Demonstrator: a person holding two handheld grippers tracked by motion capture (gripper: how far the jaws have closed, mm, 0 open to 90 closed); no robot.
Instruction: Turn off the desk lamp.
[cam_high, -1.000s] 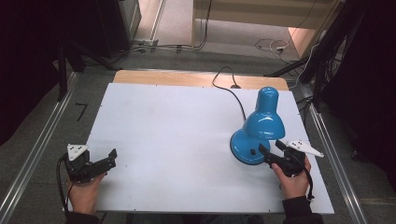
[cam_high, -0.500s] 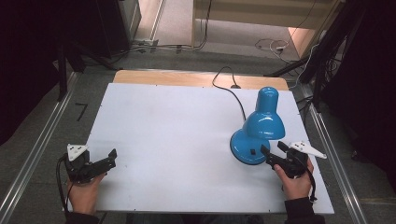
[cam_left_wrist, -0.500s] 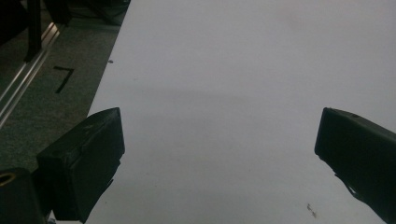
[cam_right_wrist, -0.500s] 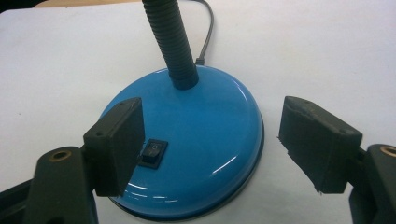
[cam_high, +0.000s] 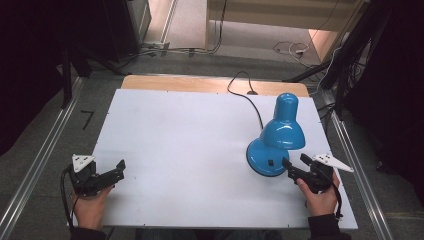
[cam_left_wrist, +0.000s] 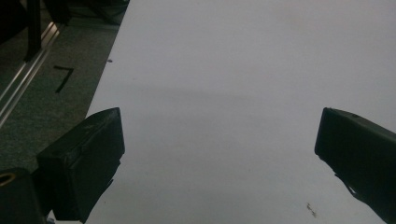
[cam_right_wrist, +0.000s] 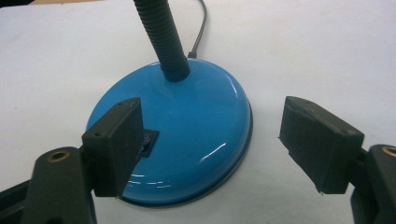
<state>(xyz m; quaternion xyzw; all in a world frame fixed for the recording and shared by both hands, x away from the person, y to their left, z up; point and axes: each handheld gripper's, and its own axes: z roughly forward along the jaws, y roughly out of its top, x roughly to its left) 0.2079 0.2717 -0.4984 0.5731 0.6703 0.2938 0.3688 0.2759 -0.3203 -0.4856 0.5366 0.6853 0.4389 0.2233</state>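
Blue and glossy, the desk lamp (cam_high: 274, 142) stands at the right of the white table (cam_high: 190, 150), still unlit. The right gripper (cam_high: 296, 167), jaws apart, sits just beside its base, near the switch (cam_right_wrist: 148, 140); pressing remains. The left gripper (cam_high: 117, 170) rests open, near left.

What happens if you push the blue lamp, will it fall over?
Probably not easily: the blue lamp sits on a wide round base, so it would likely slide on the smooth table. Its ribbed neck looks bendy. The glossy base may feel slippery to the open right gripper.
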